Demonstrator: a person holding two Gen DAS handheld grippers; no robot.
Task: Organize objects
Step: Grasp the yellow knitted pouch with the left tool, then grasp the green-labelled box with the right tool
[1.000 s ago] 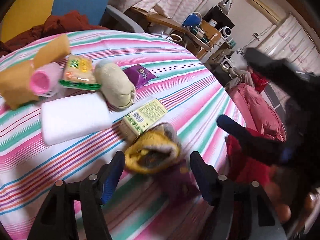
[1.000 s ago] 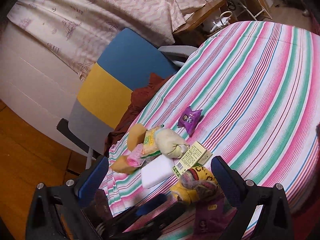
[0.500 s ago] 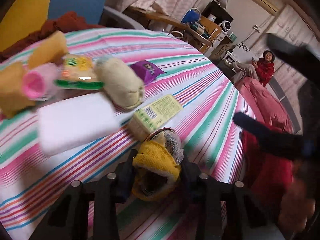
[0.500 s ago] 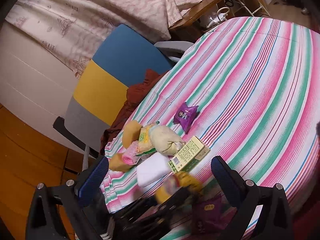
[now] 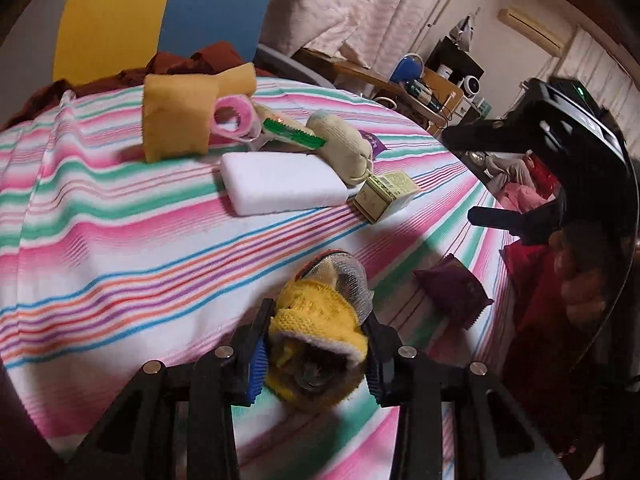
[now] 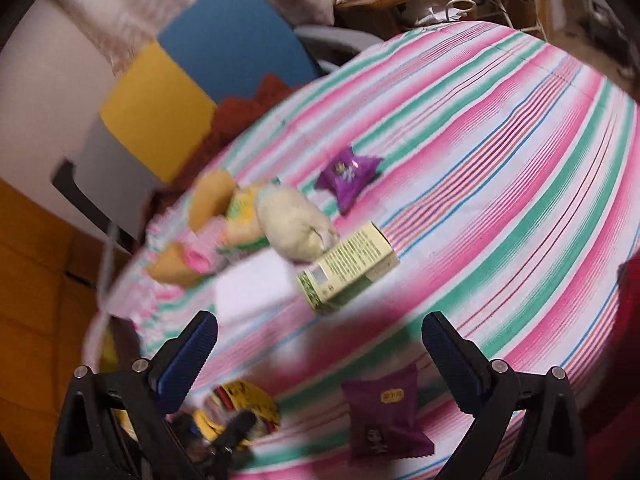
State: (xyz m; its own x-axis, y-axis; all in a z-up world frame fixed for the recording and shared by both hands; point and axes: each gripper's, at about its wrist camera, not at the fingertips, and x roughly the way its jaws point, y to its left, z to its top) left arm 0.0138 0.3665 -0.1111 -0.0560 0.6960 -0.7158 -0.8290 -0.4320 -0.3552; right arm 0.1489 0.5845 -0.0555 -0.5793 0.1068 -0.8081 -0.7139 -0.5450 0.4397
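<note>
From the left wrist view, the left tongs [image 5: 316, 354] are closed tight on a yellow knitted bundle [image 5: 320, 320], soft and ribbed, with a silvery mesh scrubber bulging from its top; it sits at the near edge of the striped surface [image 5: 120, 240], a cloth banded in pink, green and white. Farther back lie a flat white foam block [image 5: 280, 184], a pale green carton [image 5: 386, 196] just beside it, a rolled cream sock [image 5: 344, 148], a blocky orange sponge [image 5: 176, 120] touching a pink tape roll [image 5: 232, 118], and a crinkled dark purple sachet [image 5: 452, 292] to the right. The right tongs [image 5: 516, 184] hang over that side, black and blurred.

From the right wrist view, the right tongs [image 6: 320, 356] gape wide with nothing between their ridged blue pads. The dark purple sachet [image 6: 384, 416] lies flat below them, the carton [image 6: 348, 268] ahead, and a second, brighter purple packet [image 6: 348, 172] well beyond. The yellow bundle [image 6: 236, 412] shows at lower left, blurred.
</note>
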